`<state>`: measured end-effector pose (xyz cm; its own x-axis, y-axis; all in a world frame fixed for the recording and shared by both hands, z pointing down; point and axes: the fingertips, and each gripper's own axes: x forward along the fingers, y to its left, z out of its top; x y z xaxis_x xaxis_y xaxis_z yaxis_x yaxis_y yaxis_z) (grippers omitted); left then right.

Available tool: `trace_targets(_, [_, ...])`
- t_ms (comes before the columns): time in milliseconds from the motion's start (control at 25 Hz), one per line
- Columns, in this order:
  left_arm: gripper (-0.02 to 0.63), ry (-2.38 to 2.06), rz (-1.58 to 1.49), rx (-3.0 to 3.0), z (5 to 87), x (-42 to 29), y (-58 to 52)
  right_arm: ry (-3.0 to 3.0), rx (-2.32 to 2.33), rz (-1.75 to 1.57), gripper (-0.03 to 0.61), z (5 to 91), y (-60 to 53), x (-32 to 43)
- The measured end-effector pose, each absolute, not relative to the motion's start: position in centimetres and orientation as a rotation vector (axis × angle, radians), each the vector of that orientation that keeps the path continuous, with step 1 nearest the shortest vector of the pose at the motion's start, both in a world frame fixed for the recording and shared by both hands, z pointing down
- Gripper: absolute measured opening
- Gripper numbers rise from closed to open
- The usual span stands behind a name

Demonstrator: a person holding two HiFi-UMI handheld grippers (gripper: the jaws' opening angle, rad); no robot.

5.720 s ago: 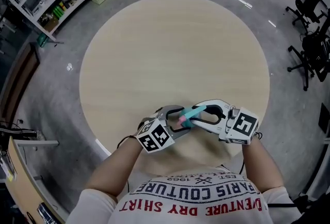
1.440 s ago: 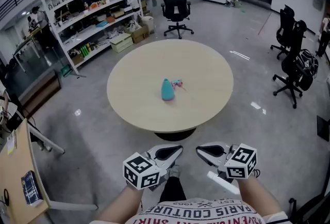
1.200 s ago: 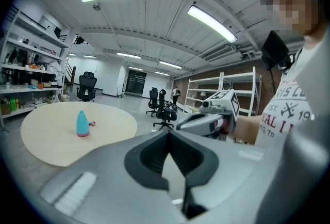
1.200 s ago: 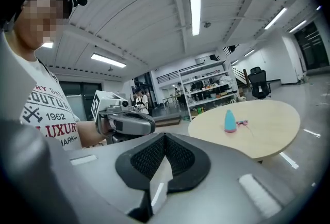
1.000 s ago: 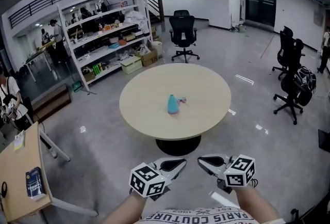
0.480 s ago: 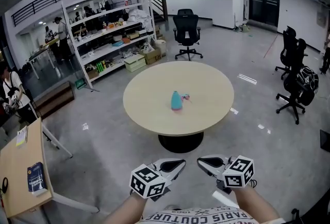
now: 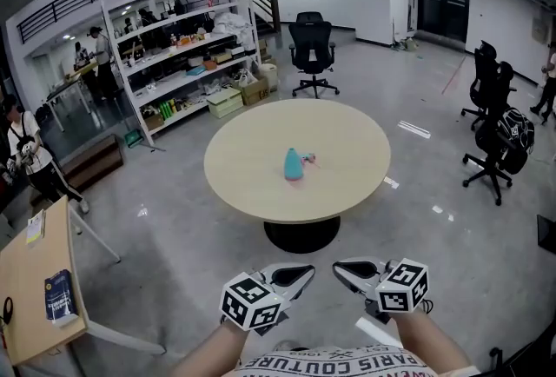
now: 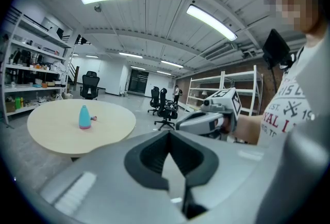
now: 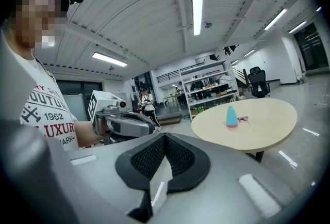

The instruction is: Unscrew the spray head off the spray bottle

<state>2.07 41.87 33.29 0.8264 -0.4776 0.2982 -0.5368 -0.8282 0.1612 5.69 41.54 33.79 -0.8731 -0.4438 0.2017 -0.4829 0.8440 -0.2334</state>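
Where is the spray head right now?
In the head view the spray head lies on the round table near its middle, just right of the upright teal bottle.

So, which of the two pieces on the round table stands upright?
The teal bottle: it stands on its base, while the small pink spray head lies flat just right of it in the head view.

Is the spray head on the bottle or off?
Off. The teal spray bottle stands upright on the round table with nothing on its top; the pink spray head lies on the table beside it.
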Motion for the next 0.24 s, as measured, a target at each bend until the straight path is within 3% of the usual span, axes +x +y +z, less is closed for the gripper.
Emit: trace_targets(240, [0.002, -0.779, 0.362, 2.768, 34.3, 3.1, 42.2, -2.880, 0.732, 0.430, 0.000, 34.9, 41.9, 6.7])
